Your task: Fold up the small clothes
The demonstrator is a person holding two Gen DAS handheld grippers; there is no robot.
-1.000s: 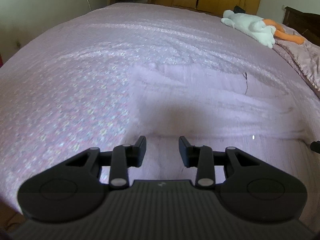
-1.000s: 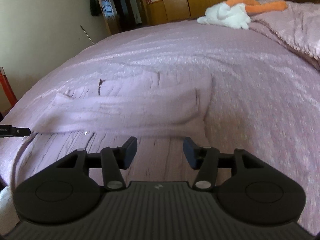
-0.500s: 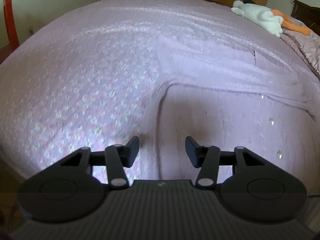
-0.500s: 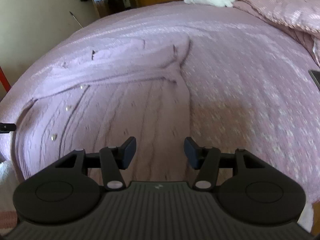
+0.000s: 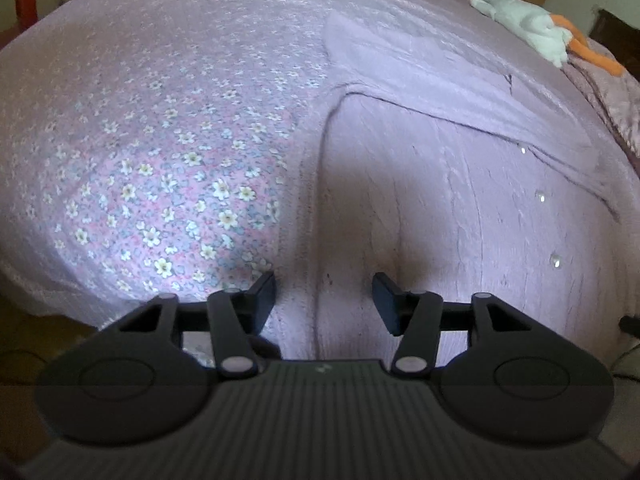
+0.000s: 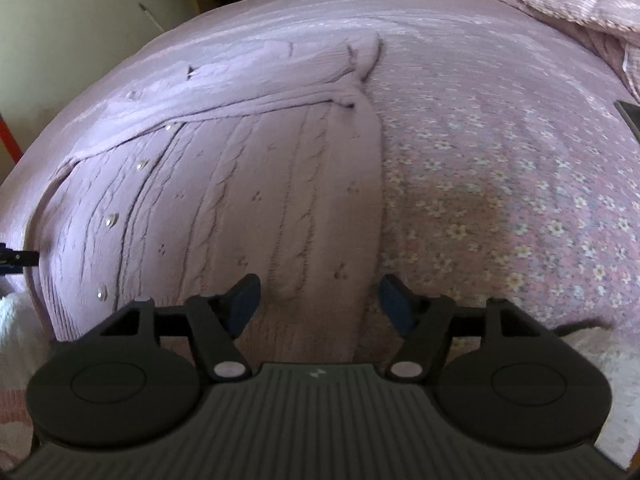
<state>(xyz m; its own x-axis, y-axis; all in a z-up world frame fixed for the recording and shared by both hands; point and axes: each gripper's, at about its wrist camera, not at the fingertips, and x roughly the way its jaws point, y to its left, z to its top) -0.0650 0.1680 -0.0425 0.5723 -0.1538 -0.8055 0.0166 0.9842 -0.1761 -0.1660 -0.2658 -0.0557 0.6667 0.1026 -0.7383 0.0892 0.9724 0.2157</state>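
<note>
I have both grippers low at the near hem of the lilac cable-knit cardigan (image 6: 248, 184), which lies flat on the floral bedspread (image 5: 168, 168) with its sleeves folded across the top.

Change over the last second: both wrist views have pulled back from the sleeve area toward the near edge of the bed, so the hem now fills the foreground — I judge the sleeve fold complete and the bottom-up fold next.

1. Left gripper (image 5: 324, 296): jaws spread, holding nothing, straddling the cardigan's left side edge at the hem.
2. Right gripper (image 6: 316, 296): jaws spread, holding nothing, over the right edge at the hem.

Next step, as I judge it: close each on its hem corner and carry it toward the collar. Risk — thick knit may slip or bunch.

A white and orange plush toy (image 5: 528, 24) lies well apart at the far end.
</note>
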